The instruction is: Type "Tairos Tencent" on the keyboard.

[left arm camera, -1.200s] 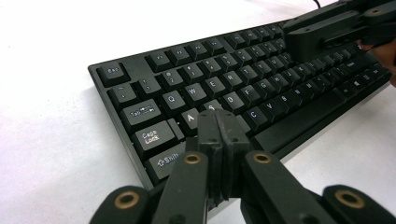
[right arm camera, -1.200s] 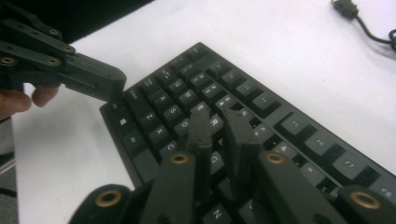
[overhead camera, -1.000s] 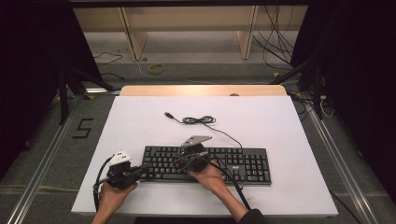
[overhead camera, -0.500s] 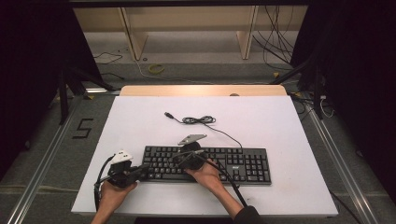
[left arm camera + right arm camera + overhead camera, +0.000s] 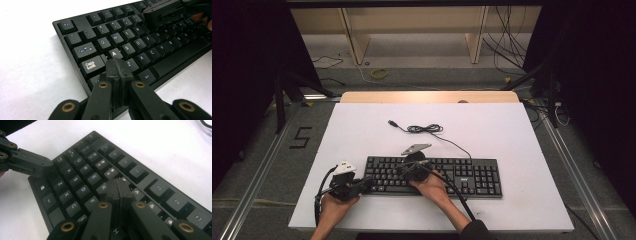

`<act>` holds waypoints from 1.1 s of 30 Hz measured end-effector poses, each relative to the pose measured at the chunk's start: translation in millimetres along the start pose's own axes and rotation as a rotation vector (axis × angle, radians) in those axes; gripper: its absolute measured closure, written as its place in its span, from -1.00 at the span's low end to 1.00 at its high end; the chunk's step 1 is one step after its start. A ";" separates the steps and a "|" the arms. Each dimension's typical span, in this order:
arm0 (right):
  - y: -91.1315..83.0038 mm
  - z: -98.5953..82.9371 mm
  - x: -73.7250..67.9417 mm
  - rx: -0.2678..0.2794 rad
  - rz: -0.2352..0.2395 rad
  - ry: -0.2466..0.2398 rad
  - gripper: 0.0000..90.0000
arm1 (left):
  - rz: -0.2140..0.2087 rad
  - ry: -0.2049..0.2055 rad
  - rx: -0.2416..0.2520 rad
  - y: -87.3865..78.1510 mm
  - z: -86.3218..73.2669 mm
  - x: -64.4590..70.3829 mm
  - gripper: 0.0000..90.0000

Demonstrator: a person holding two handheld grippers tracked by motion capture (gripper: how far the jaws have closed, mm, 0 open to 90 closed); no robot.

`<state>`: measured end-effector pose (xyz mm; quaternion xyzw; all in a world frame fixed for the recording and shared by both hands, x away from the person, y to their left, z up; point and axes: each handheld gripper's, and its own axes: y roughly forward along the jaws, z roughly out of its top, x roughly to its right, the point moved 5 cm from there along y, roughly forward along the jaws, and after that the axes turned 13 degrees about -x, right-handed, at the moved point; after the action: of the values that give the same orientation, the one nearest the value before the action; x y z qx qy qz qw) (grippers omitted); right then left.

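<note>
A black keyboard (image 5: 462, 176) lies across the near half of the white table (image 5: 512, 130), its cable (image 5: 427, 129) coiled behind it. My left gripper (image 5: 368, 183) is shut, with its tip at the keyboard's left end. In the left gripper view its closed tip (image 5: 117, 67) sits low over the keys just below the A key (image 5: 114, 53). My right gripper (image 5: 405, 171) is also shut and empty. In the right gripper view its tip (image 5: 117, 188) hovers over the keys right of R (image 5: 103, 187). The left gripper's jaws (image 5: 37, 167) show at the keyboard's corner.
The cable's USB plug (image 5: 391, 122) rests loose on the table behind the keyboard. A wooden strip (image 5: 427, 97) runs along the table's far edge. Shelving and loose cables (image 5: 512, 45) lie on the floor beyond. The right gripper's own cable (image 5: 457, 192) trails over the forearm.
My right gripper has crept slightly left along the keyboard. The left gripper has barely moved at the keyboard's left end.
</note>
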<state>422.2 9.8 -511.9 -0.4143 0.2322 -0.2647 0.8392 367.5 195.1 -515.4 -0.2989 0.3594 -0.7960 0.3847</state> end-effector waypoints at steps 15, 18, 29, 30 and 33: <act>2.8 -1.7 -0.2 -0.014 -0.014 0.002 1.00 | -0.008 -0.009 -0.015 2.8 -0.6 -1.4 0.98; 2.5 -1.8 0.2 -0.015 -0.005 0.009 1.00 | -0.010 -0.011 -0.015 2.7 -0.5 -1.5 0.98; -8.3 -1.7 0.3 0.023 0.030 0.024 0.97 | -0.036 0.002 0.047 -7.3 3.5 -0.8 0.90; -9.4 -1.9 -0.1 0.028 0.033 0.020 0.96 | -0.036 0.002 0.047 -7.3 3.5 -0.8 0.89; -12.8 -1.8 -1.8 0.041 0.042 0.019 0.93 | -0.048 0.010 0.064 -8.4 5.2 2.3 0.83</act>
<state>416.5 3.2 -502.1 -0.3897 0.2433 -0.2555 0.8507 366.9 195.2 -505.2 -0.2911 0.3285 -0.8175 0.3729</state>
